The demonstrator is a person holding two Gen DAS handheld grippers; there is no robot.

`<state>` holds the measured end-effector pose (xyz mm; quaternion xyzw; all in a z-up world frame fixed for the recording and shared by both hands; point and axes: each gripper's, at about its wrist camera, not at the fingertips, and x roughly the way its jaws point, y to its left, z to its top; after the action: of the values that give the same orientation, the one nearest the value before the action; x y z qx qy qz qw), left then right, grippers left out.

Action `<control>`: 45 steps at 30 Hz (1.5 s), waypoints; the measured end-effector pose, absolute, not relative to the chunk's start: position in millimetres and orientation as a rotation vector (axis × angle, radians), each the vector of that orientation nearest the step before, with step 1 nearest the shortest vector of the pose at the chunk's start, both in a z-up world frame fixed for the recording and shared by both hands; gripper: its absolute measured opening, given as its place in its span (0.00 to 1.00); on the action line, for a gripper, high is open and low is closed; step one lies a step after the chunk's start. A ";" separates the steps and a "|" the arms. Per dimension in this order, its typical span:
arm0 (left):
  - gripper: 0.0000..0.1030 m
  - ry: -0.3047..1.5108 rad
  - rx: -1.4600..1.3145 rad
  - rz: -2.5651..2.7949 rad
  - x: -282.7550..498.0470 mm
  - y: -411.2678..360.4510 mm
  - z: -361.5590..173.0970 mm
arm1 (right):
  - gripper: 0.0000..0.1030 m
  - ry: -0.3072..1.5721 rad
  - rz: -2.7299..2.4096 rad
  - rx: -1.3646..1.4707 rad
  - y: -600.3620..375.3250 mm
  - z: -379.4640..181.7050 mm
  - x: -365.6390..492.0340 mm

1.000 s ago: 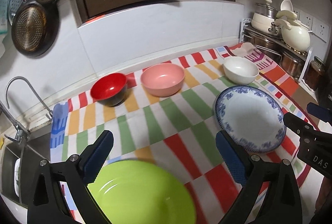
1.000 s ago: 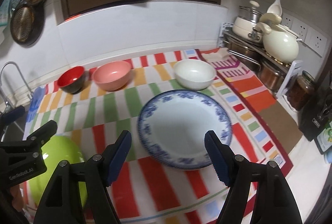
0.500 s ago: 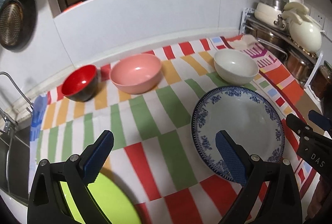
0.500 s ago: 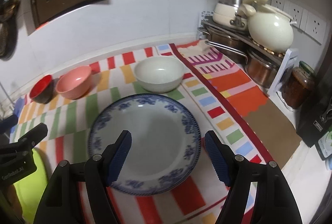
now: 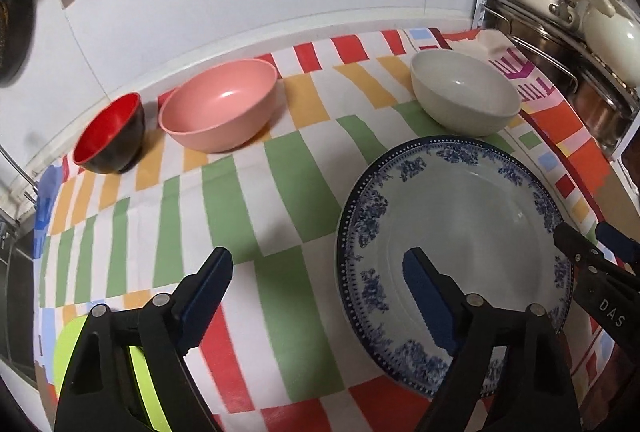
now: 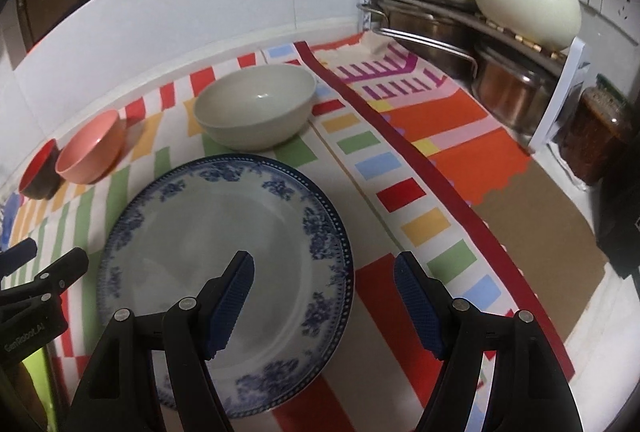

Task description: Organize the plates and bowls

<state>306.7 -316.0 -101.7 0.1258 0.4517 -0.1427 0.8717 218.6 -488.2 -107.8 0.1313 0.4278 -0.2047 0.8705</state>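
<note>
Both grippers have swung off the green plate (image 5: 68, 348), now at the cloth's near-left corner, and dropped toward the blue-patterned plate (image 5: 460, 232) at the near-right edge. Left gripper (image 5: 316, 296) straddles its left rim, jaws closing, nothing pinched. Right gripper (image 6: 324, 302) straddles the right rim, spread, empty. Likely a two-sided lift next. Bowls sit along the far edge.

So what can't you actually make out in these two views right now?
- Green plate: left wrist view, mostly hidden behind the left hand-held gripper, cut off at the bottom.
- Red bowl: right wrist view, partly behind the pink bowl, near the dark edge.
- Jar contents: too dim.
</note>
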 end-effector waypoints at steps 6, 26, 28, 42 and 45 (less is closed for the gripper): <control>0.77 0.994 0.245 -0.310 315.4 -324.2 -115.3 | 0.71 0.918 -0.409 0.296 -498.4 -121.8 228.5; 0.44 1.080 0.217 -0.340 325.1 -335.9 -135.6 | 0.44 0.984 -0.370 0.315 -507.0 -147.4 244.1; 0.41 1.086 0.207 -0.346 325.5 -335.6 -136.0 | 0.40 0.986 -0.363 0.306 -506.7 -146.9 244.6; 0.35 1.057 0.214 -0.323 319.2 -330.9 -126.5 | 0.35 0.995 -0.338 0.300 -500.6 -142.2 244.4; 0.35 1.045 0.209 -0.315 316.2 -322.9 -122.9 | 0.35 0.987 -0.332 0.286 -495.7 -138.7 242.6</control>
<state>316.2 -322.9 -122.9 0.0993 0.4960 -0.1495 0.8496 242.6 -495.7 -138.7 0.1363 0.4698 -0.1581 0.8578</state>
